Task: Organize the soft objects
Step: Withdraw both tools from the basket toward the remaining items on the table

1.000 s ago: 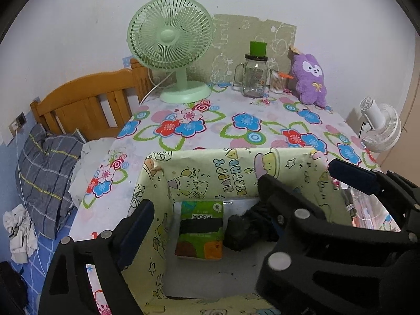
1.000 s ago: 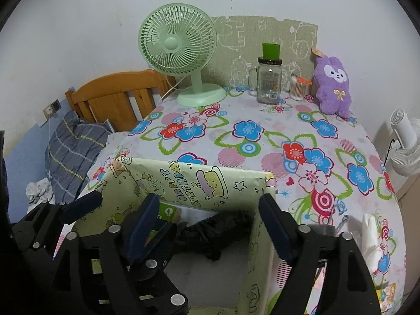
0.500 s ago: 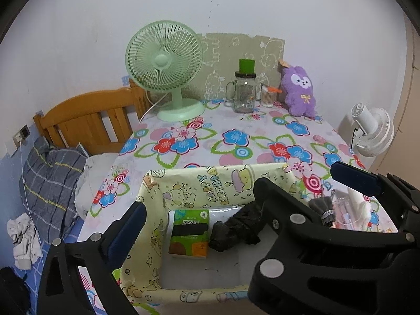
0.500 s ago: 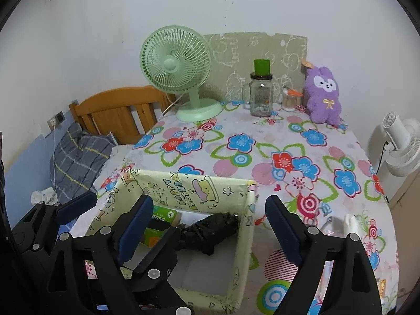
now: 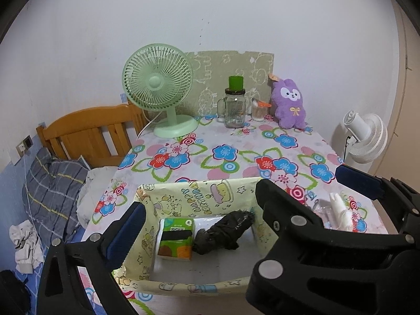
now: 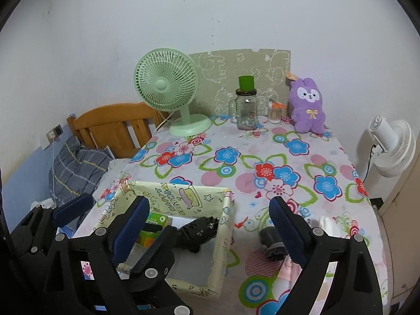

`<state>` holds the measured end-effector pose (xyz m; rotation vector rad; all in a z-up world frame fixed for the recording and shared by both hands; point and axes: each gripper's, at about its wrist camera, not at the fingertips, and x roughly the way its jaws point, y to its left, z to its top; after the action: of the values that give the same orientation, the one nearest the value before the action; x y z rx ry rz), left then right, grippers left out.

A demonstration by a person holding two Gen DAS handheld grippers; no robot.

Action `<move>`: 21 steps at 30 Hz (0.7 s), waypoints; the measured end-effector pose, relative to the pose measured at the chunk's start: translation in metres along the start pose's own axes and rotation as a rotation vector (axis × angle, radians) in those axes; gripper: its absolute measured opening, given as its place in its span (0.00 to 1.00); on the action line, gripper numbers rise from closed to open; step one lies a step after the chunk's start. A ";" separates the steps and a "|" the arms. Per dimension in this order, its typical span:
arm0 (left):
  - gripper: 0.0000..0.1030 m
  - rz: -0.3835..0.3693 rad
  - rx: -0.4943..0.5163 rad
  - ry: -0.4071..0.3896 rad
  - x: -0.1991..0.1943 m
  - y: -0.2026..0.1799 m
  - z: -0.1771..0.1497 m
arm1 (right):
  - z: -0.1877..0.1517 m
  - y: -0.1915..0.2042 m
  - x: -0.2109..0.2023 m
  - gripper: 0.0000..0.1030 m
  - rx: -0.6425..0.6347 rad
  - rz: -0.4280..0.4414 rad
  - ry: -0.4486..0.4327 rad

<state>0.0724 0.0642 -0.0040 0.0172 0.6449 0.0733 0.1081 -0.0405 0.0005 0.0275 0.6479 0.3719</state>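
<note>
Inside the cartoon-printed open box near the front of the table lie two soft things: one crumpled black bundle, dull and wrinkled, and one green tissue pack just beside it. A third item, a dark rolled cloth, sits on the flowered tablecloth outside the box. The left gripper and right gripper both stand wide, jaws just having spread further, holding nothing. One purple plush rabbit sits at the far edge.
</note>
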 end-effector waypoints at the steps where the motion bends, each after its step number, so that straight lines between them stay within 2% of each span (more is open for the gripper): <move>1: 1.00 0.000 0.000 -0.005 -0.002 -0.002 0.000 | 0.000 -0.002 -0.003 0.92 0.001 -0.004 -0.005; 9: 1.00 -0.007 0.008 -0.037 -0.014 -0.022 0.002 | 0.000 -0.017 -0.023 0.94 -0.005 -0.042 -0.037; 21: 1.00 -0.058 0.016 -0.058 -0.018 -0.058 -0.003 | -0.008 -0.050 -0.043 0.94 0.012 -0.100 -0.053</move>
<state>0.0597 0.0046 0.0018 0.0164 0.5872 0.0118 0.0886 -0.1023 0.0123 0.0164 0.5969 0.2702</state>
